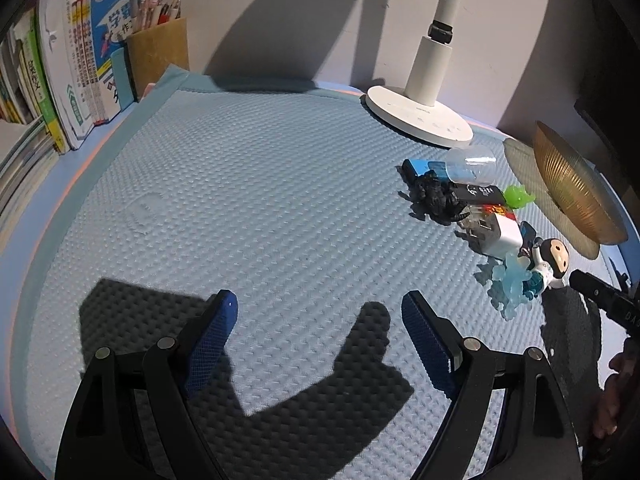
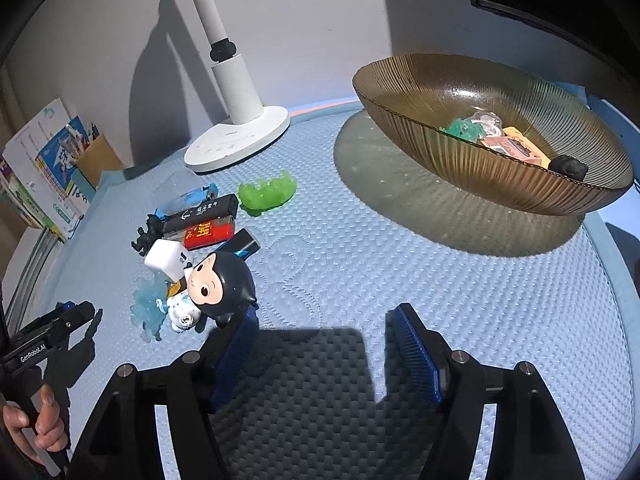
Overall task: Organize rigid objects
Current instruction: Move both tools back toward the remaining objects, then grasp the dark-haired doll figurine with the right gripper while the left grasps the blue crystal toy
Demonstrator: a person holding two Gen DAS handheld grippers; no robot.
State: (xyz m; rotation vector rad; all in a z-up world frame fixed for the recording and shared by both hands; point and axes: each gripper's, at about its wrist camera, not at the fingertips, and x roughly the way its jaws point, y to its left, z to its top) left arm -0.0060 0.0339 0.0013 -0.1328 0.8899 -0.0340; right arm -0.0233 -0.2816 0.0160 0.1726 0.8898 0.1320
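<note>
The left claw (image 1: 318, 308) is hovering with its blue-padded fingers (image 1: 212, 336) spread wide and gripping nothing, only the quilted blue mat (image 1: 260, 184) covering the tabletop lying between them. Far off to its left, a row of books (image 1: 60, 80) is standing against the wall with a brown pen holder (image 1: 158, 54) beside them. Ahead and to its right, the white lamp base (image 1: 416, 114) is sitting at the back of the mat, and nearer, still to the right, a huddle of small things is lying together: a clear plastic cup (image 1: 470, 164) tipped on its side, a black figurine (image 1: 434, 198), a black lighter (image 1: 478, 194), a green jelly-like toy (image 1: 518, 196), a white charger cube (image 1: 498, 234), and a pale blue translucent toy (image 1: 506, 280) touching a big-headed doll (image 1: 550, 262). Beyond those, the ribbed amber bowl (image 1: 572, 184) is showing at the far right. The right claw (image 2: 322, 316) is likewise held open and empty, its left finger (image 2: 236, 356) just beside the doll's dark head (image 2: 224, 284), though I cannot tell whether they are touching. A red lighter (image 2: 208, 234) is lying ahead-left of this claw beside the black one, and the amber bowl (image 2: 480, 184) is standing ahead-right of it, already holding a few small items including a pinkish box (image 2: 510, 148) and a dark lump (image 2: 568, 166).
</note>
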